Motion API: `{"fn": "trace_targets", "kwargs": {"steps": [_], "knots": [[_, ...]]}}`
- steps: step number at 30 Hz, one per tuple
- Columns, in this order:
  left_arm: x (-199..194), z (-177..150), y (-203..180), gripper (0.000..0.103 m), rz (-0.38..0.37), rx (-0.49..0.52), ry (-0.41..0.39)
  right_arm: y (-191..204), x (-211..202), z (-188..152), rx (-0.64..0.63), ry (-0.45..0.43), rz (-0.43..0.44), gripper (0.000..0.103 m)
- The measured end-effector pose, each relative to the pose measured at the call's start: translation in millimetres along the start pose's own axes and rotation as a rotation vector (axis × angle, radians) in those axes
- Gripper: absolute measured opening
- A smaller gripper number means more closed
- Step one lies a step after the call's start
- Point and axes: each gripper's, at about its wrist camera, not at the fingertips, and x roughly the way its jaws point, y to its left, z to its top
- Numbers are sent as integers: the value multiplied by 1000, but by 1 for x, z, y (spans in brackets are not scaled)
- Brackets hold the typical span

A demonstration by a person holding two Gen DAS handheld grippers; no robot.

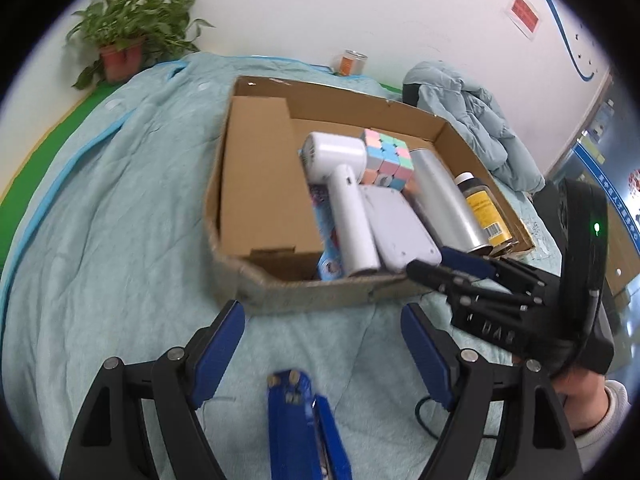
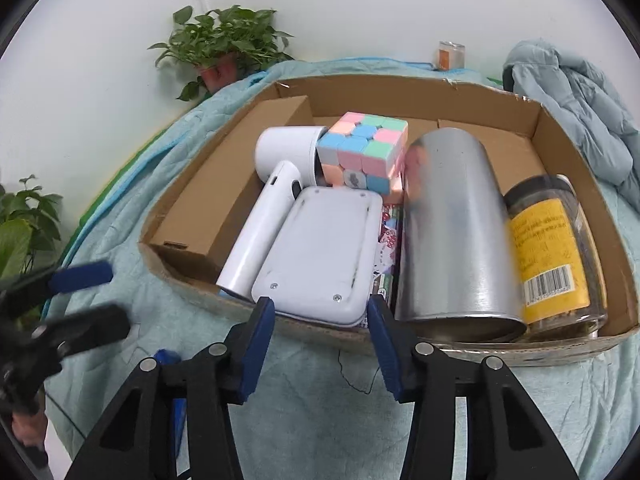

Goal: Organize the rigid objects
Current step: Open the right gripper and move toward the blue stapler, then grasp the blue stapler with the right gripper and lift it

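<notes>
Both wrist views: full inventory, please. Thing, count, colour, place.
cardboard box: 1, brown, on the blanket
handheld fan: 1, white, in box, left
puzzle cube: 1, pastel, in box, against fan head
flat device: 1, white, in box, near edge
metal can: 1, silver, lying in box
glass jar: 1, yellow label, in box, far right
stapler: 1, blue, on blanket, outside box
blanket: 1, pale teal
jacket: 1, pale teal, behind box
potted plant: 1, green, rear
left gripper: open, empty
right gripper: open, empty
</notes>
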Motion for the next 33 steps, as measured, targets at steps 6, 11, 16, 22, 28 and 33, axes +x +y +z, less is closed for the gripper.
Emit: {"fn": "trace_targets", "kwargs": {"steps": [6,11,16,22,28,33], "knots": [[-2,-24,7,80,18,-20,40,8,-35,-16,-31,-125,-13,103],[9,-49,16,80,-8,-67,130,15,-61,-38,-56,-172,-3,103],[24,-75,14,80,-68,-102,252,22,-62,-71,-72,-73,169,103],[37,-94,-5,76,-47,-105,332,19,-57,-121,-32,100,340,95],[42,-94,-27,63,-106,-118,350,-14,-72,-146,53,115,391,95],[55,-90,-54,63,-171,-108,348,-29,-81,-156,57,120,420,95]]}}
